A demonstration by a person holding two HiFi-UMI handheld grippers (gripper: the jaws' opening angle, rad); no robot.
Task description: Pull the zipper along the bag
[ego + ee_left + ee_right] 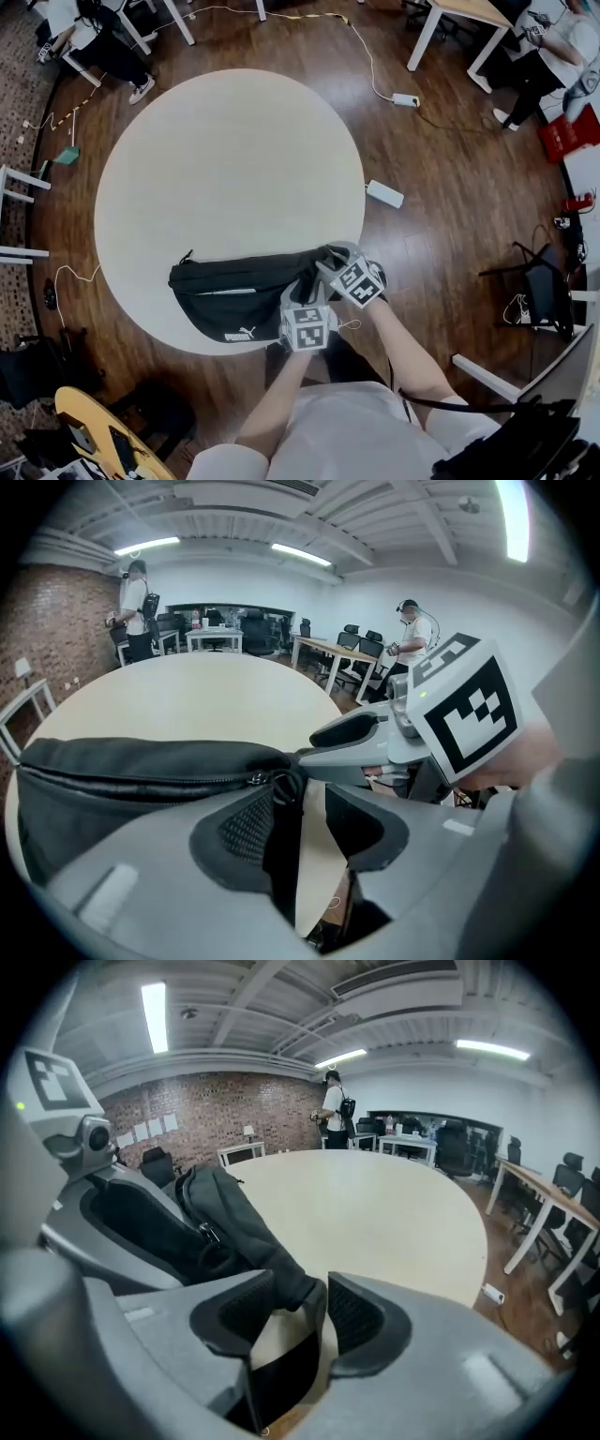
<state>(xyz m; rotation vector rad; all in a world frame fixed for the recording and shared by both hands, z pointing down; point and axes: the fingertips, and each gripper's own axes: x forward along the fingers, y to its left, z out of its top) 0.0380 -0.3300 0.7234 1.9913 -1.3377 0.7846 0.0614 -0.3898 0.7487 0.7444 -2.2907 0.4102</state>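
The left gripper (314, 808) has its jaws spread. The black zipper pull (279, 785) hangs against one pad, with bare table showing between it and the other. Just beside it, the right gripper (314, 1312) pinches the end of the black fabric waist bag (234, 291). The bag lies at the near edge of the round beige table (225, 159), stretching leftward from both grippers. Beyond the table, a white power strip (385, 194) lies on the dark wooden floor (450, 169).
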